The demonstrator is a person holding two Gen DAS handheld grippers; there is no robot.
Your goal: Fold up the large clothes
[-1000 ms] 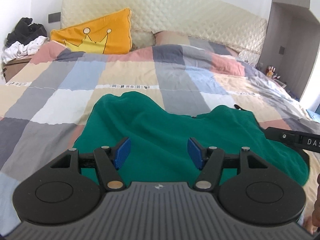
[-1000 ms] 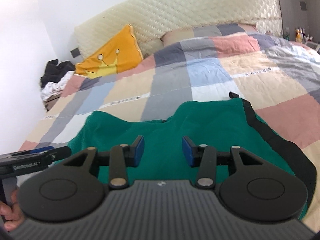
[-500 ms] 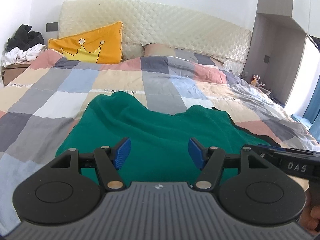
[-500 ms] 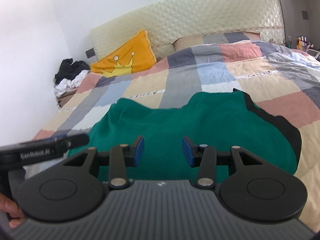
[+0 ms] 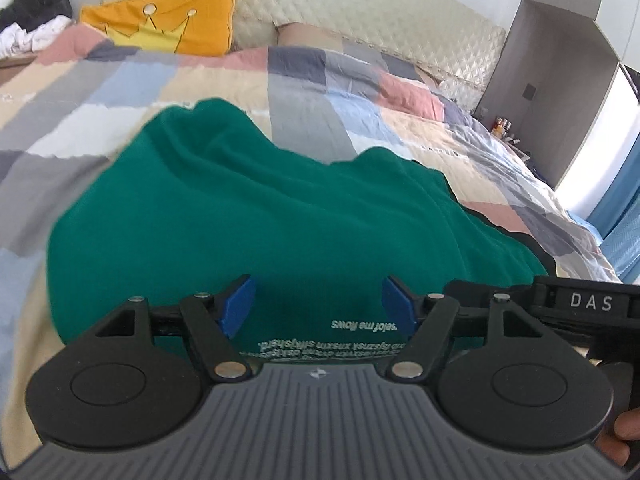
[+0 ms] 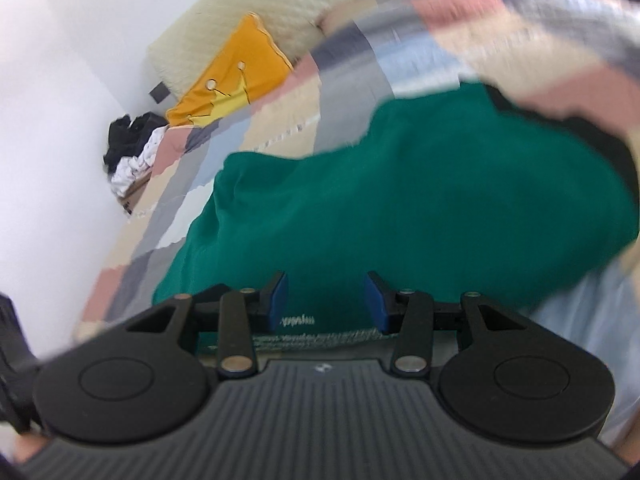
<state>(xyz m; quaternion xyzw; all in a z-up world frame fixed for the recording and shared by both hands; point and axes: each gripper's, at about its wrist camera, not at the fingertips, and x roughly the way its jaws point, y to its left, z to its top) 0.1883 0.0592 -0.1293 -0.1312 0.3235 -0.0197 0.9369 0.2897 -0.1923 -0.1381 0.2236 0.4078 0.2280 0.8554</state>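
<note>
Both grippers, left point(image 5: 318, 304) just widened and right point(image 6: 326, 300) unclenched, have dropped nearer the green garment point(image 5: 280, 216), grasping nothing.

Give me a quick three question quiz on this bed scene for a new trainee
1. True or false: the left gripper holds the green garment.
2. What lies on the quilt by the headboard: A) an orange pillow, B) a red blanket, C) a brown box?
3. What shows on the garment between the right gripper fingers?

Key:
1. False. Its fingers have just been opening, clear of the cloth.
2. A, the pillow with a crown.
3. White lettering, too blurred to read.
</note>
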